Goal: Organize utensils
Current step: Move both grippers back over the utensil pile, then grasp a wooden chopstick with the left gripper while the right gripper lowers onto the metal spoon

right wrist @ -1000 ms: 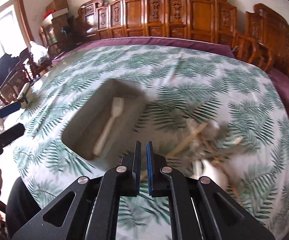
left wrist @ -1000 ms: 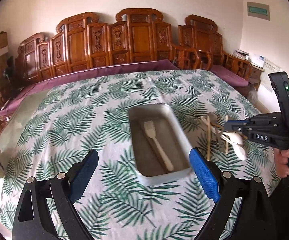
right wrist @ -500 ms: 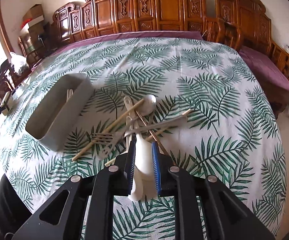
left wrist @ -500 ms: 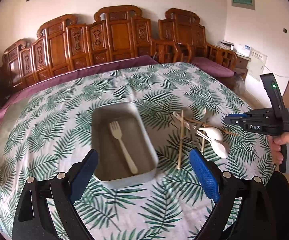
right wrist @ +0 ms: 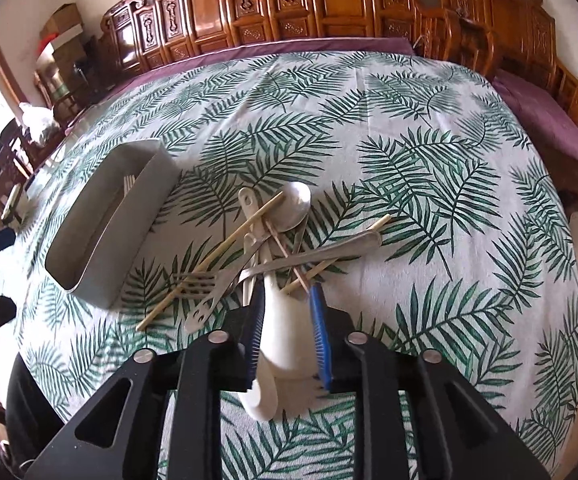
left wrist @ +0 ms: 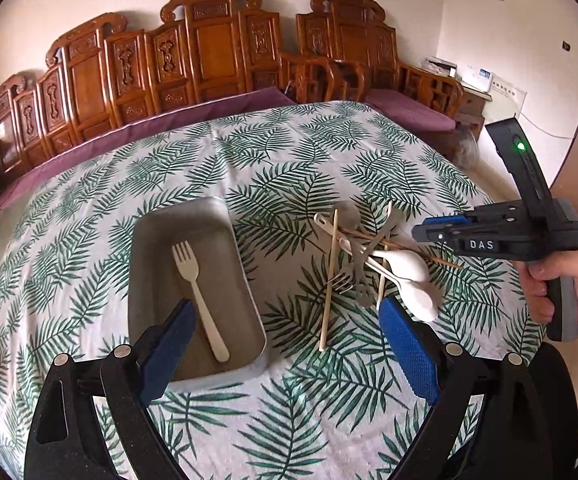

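Observation:
A grey tray (left wrist: 149, 240) lies on the leaf-print tablecloth with one cream fork (left wrist: 199, 292) inside it. To its right is a tangled pile: metal forks (right wrist: 201, 280), a metal spoon (right wrist: 297, 204), wooden chopsticks (right wrist: 225, 248) and white spoons (left wrist: 405, 264). My left gripper (left wrist: 285, 306) hangs open and wide above the cloth, between the tray's near end and the pile, holding nothing. My right gripper (right wrist: 287, 292) hovers low over the pile's near side, its jaws opening. A white spoon (right wrist: 285, 332) shows between its fingers, and the pads do not press on it.
Carved wooden chairs (left wrist: 209, 52) and a purple cushioned bench (right wrist: 541, 112) ring the table's far side. A hand (left wrist: 561, 284) holds the right gripper's handle at the right edge. The far half of the cloth (right wrist: 329, 92) carries nothing. Boxes (right wrist: 61, 28) stand at the back left.
The right gripper moved from over the tray to over the utensil pile and its jaws parted from shut. The left gripper shifted right, so the tray now sits left in its view.

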